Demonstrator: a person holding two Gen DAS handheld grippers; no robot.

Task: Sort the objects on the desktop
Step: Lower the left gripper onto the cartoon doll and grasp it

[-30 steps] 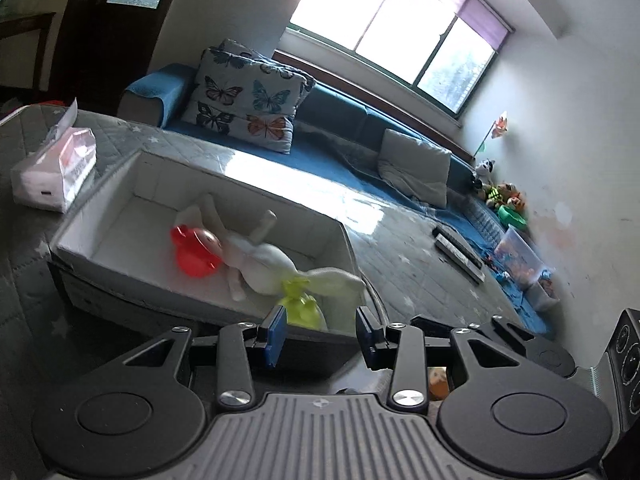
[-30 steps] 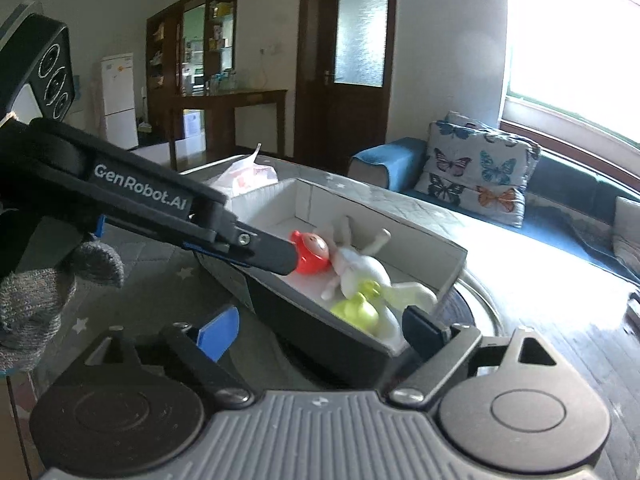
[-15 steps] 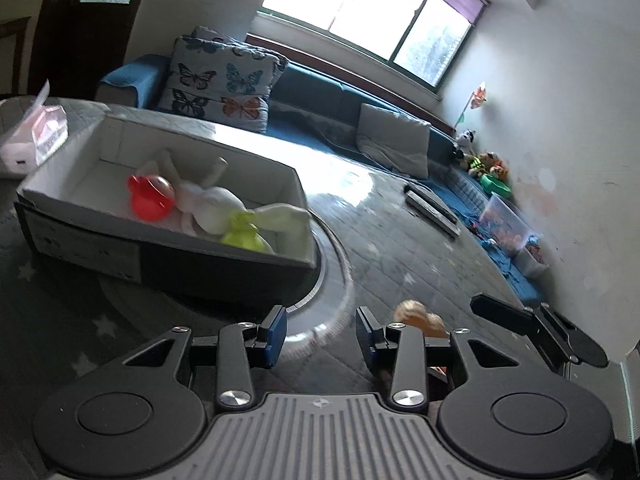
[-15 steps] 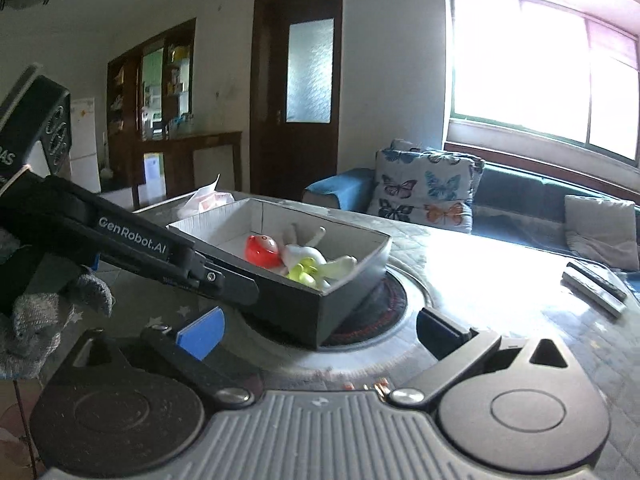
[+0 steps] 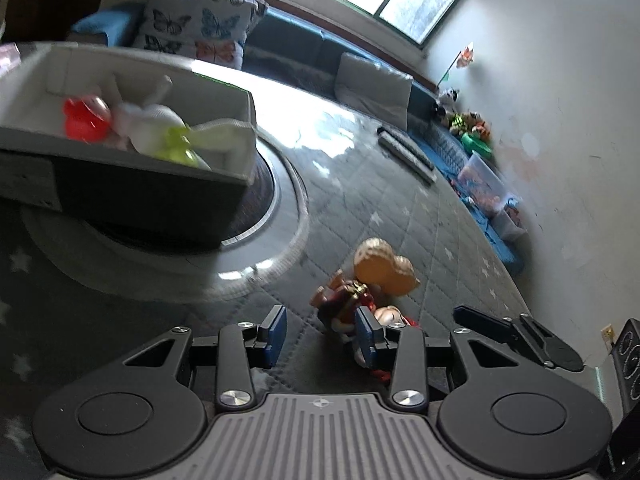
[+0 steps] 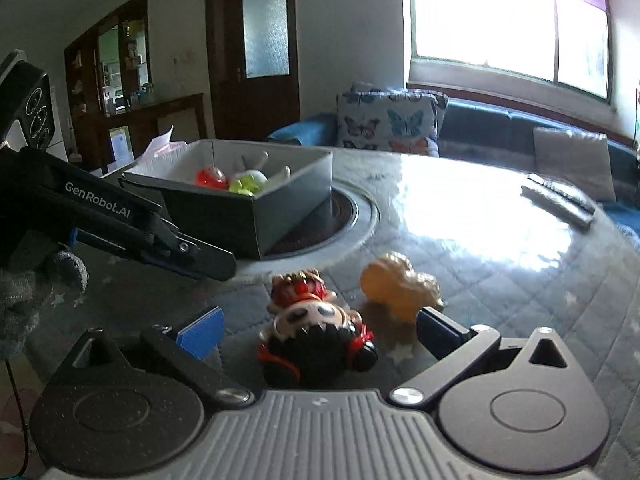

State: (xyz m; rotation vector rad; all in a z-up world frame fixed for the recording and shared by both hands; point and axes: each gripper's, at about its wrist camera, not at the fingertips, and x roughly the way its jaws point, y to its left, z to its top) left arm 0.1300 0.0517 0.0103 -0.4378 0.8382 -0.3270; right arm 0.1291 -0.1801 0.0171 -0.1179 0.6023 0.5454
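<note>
A red and black doll figure (image 6: 316, 328) lies on the quilted table, between the wide-open fingers of my right gripper (image 6: 320, 330). An orange toy (image 6: 400, 284) lies just beyond it to the right. In the left wrist view the doll (image 5: 344, 304) and orange toy (image 5: 384, 268) sit just ahead of my open, empty left gripper (image 5: 322, 336), by its right finger. The grey box (image 6: 256, 204) holds a red toy (image 5: 82, 118), a white plush (image 5: 148, 120) and a yellow-green toy (image 5: 176, 148).
The box stands on a round turntable (image 5: 280, 216) in the table's middle. Two remote controls (image 6: 560, 200) lie at the far right. A tissue pack (image 6: 164, 146) is behind the box. A sofa with cushions (image 6: 388, 124) runs behind the table.
Both grippers have pulled back from the box and dropped towards the table. The doll and orange toy have come into view close in front of them.
</note>
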